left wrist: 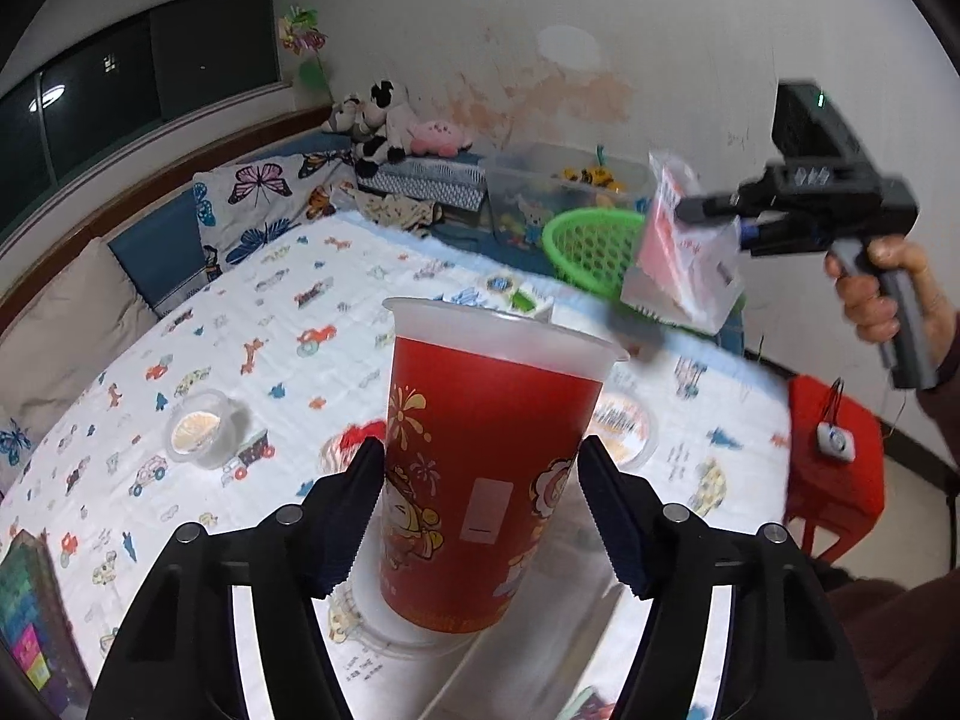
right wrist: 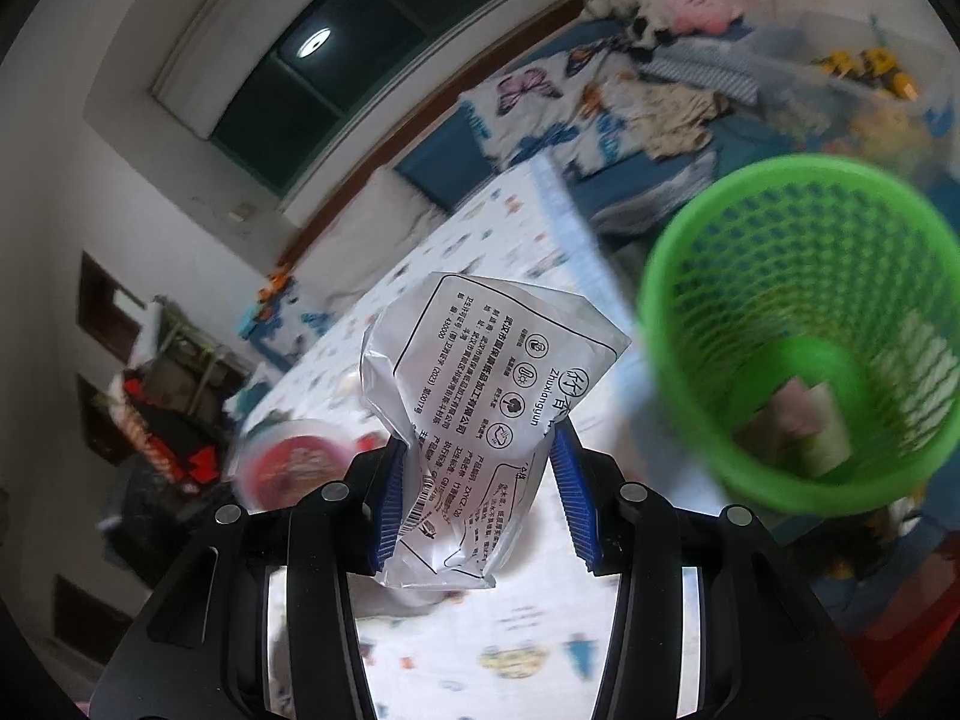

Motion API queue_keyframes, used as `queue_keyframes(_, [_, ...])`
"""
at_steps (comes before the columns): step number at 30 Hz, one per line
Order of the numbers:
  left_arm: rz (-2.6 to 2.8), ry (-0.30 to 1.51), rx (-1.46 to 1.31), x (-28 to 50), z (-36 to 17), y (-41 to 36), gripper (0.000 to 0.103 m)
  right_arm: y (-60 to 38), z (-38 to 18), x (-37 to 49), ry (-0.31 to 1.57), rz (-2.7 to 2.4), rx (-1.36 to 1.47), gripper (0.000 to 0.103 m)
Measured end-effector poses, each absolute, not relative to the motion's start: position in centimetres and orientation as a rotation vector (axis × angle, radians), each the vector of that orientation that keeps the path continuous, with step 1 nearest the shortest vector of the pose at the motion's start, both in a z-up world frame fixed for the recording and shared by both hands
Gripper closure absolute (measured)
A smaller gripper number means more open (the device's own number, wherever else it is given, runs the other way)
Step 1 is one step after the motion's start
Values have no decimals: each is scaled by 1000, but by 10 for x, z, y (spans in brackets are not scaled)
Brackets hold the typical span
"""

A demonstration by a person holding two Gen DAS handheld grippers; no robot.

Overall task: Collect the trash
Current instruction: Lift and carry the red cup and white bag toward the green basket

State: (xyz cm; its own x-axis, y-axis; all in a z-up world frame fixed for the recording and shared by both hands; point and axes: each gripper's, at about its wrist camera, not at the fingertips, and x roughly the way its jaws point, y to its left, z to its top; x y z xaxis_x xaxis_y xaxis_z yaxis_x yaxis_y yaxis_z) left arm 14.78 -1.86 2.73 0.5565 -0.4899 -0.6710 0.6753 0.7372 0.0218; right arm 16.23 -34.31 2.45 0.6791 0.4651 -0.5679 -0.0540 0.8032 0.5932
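The left gripper (left wrist: 480, 510) is showing 2 black fingers (left wrist: 354, 516) with dark, ribbed pads facing inward. Each finger is carrying 2 round silver screw heads (left wrist: 289, 515) on its upper links, and long slots are cutting through the black arms below them.

The right gripper (right wrist: 480, 498) is built alike, but its fingers (right wrist: 387, 504) are wearing bright blue ribbed pads, again with 2 silver screws per side. From the left wrist view, its black boxy body is topped by a dark block with a small green light, and a grey pistol handle is hanging beneath.

The person's hand (left wrist: 882, 294) is emerging from a dark maroon sleeve (left wrist: 942, 372).
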Motion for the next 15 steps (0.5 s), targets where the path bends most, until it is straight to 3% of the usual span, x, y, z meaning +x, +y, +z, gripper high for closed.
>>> queue_keyframes(15, [-750, 643, 238, 169, 81, -94, 39, -413, -3, 170, 747, -26, 388, 51])
